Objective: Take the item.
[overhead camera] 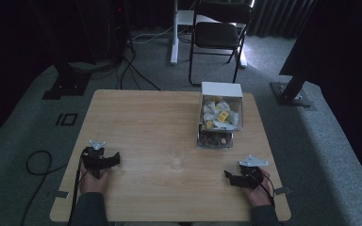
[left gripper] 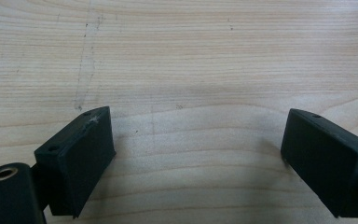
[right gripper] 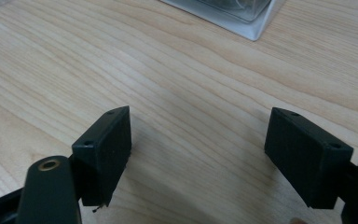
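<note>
The glass [overhead camera: 175, 159] I'm working around stands upright at the near middle of the table [overhead camera: 136, 117], long axis vertical and mouth up, just near and left of the clear box [overhead camera: 219, 117] of packets, whose long axis runs near to far. My left gripper [overhead camera: 115, 159] rests well to the left of the glass and my right gripper [overhead camera: 227, 175] well to its right. Both sets of jaws are spread wide over bare wood, holding nothing.
</note>
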`<action>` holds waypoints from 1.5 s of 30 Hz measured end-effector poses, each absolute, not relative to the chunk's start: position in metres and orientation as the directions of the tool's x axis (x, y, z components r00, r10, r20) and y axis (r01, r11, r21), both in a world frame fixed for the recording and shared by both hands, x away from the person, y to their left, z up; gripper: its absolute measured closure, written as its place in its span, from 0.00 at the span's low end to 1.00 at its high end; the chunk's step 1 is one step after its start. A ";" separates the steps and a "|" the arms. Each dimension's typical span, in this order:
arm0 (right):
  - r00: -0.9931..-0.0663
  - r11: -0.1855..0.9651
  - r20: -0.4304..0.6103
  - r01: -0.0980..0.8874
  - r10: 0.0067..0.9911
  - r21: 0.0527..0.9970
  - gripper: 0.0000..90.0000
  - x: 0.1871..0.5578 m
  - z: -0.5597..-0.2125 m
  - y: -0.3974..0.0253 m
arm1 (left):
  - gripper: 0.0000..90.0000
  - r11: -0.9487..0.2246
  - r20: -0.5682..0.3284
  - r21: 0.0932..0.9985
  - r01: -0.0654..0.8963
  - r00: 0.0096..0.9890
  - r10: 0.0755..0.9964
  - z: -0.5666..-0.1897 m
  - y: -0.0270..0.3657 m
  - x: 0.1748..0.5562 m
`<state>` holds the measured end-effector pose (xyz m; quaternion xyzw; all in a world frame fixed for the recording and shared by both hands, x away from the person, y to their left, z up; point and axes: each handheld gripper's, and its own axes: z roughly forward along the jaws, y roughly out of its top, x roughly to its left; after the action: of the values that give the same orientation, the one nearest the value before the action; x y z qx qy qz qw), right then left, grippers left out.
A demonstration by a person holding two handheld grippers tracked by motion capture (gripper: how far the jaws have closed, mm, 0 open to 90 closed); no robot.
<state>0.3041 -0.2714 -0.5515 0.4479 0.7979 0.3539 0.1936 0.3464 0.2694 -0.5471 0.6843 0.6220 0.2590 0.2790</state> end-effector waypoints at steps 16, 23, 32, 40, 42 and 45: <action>-0.505 0.319 0.012 0.563 0.863 0.762 0.37 0.300 -0.544 -0.266 | 0.11 -0.096 0.009 0.703 0.705 0.127 0.992 -0.547 0.270 0.343; -0.514 0.312 0.021 0.553 0.858 0.773 0.47 0.301 -0.540 -0.264 | 0.11 -0.096 0.009 0.703 0.704 0.127 0.992 -0.547 0.270 0.343; -0.508 0.312 0.000 0.529 0.861 0.789 0.53 0.301 -0.528 -0.262 | 0.11 -0.096 0.009 0.703 0.704 0.127 0.992 -0.547 0.270 0.343; -0.522 0.329 -0.032 0.488 0.852 0.808 0.54 0.302 -0.510 -0.255 | 0.11 -0.096 0.009 0.703 0.704 0.127 0.992 -0.547 0.270 0.343; -0.528 0.334 -0.039 0.476 0.848 0.814 0.54 0.303 -0.505 -0.252 | 0.11 -0.096 0.009 0.703 0.704 0.127 0.992 -0.547 0.270 0.343; -0.533 0.334 -0.043 0.462 0.845 0.821 0.56 0.307 -0.500 -0.248 | 0.11 -0.096 0.009 0.703 0.704 0.127 0.992 -0.547 0.270 0.343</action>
<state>0.3068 -0.2476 -0.4997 0.4189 0.7803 0.3970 0.2409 0.3433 0.2696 -0.5471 0.6953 0.6099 0.2543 0.2827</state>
